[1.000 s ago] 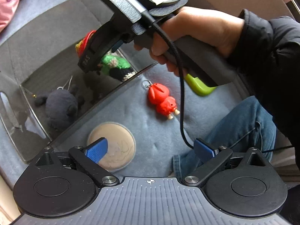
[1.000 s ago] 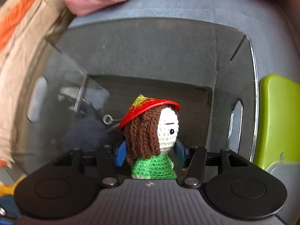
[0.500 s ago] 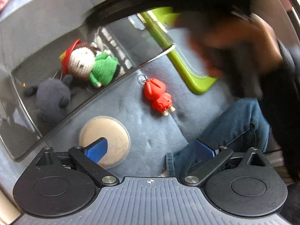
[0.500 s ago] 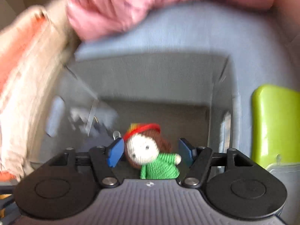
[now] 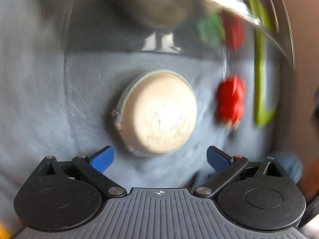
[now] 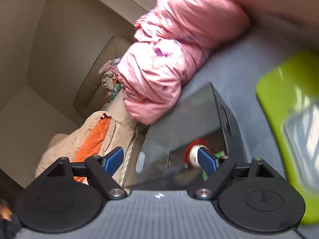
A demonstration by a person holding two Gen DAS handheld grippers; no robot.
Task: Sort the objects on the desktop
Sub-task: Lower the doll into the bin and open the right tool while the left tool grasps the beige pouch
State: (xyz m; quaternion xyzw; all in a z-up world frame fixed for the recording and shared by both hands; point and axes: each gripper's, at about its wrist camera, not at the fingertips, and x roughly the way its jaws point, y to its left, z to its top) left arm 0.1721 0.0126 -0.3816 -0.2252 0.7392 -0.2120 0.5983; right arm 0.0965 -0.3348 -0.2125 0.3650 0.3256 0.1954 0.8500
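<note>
Right gripper (image 6: 160,160) jaws now spread, crochet doll (image 6: 192,153) dropped in clear bin (image 6: 199,107), left gripper (image 5: 159,157) jaws spread

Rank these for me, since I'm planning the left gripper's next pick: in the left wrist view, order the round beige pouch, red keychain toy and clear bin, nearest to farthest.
1. Round beige pouch, straight ahead.
2. Red keychain toy, to the right.
3. Clear bin, behind both.

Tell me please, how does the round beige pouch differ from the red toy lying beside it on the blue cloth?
The round beige pouch is larger; the red toy is clearly smaller. The pouch is one smooth disc with a zipper along its edge; the toy is lumpy, in two lobes. The pouch lies straight ahead of the open left gripper; the toy lies off to its right. Both rest on the blue cloth, outside the clear box.
</note>
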